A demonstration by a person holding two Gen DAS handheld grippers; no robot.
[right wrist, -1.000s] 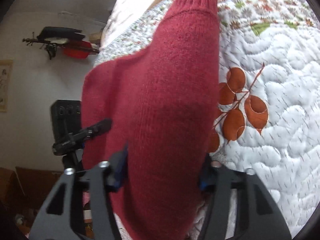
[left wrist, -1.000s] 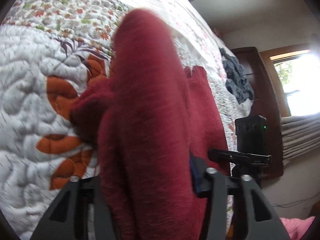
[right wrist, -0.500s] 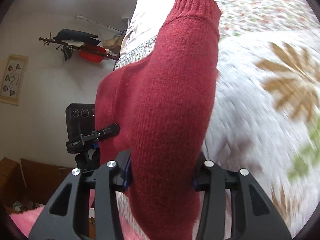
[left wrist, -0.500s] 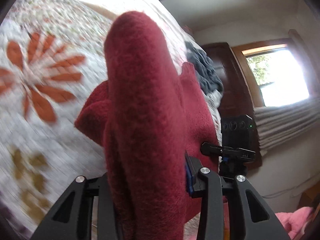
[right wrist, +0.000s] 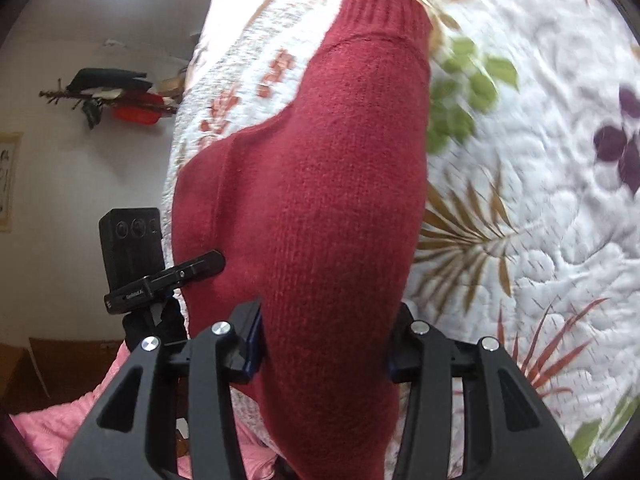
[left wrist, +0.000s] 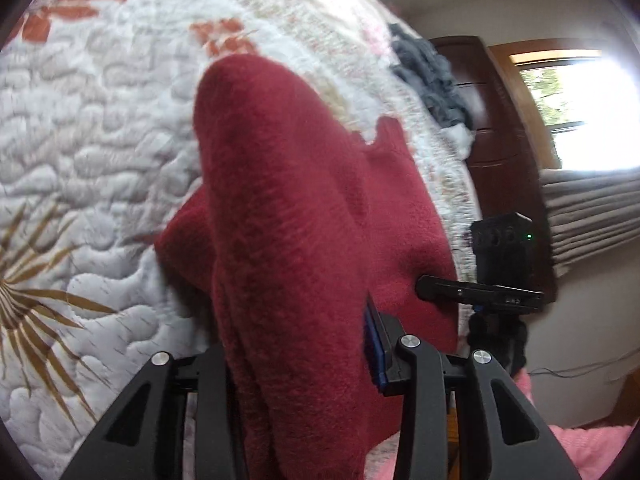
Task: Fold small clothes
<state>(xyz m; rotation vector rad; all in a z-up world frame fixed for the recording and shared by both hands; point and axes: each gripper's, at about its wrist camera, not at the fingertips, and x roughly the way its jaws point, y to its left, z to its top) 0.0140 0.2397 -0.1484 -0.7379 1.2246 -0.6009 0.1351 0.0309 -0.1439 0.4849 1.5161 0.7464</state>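
Note:
A dark red knit sweater (left wrist: 288, 216) hangs over the white floral quilt (left wrist: 100, 120), held up between both tools. My left gripper (left wrist: 304, 360) is shut on a bunched edge of it, and the fabric hides the left finger's pad. In the right wrist view the red sweater (right wrist: 332, 184) shows a sleeve with its ribbed cuff (right wrist: 384, 12) pointing away. My right gripper (right wrist: 324, 344) is shut on that sleeve end, fabric draping down past the jaws.
A grey garment (left wrist: 432, 80) lies at the far side of the quilt near a dark wooden door (left wrist: 504, 152). Each view shows the other tool's black camera (right wrist: 132, 248). Pink cloth (right wrist: 48, 424) lies below, and a bright window (left wrist: 580, 104) is at right.
Both grippers have carried the sweater across the quilt, so different flower prints lie beneath it now. The grip on the sweater has stayed the same on both sides.

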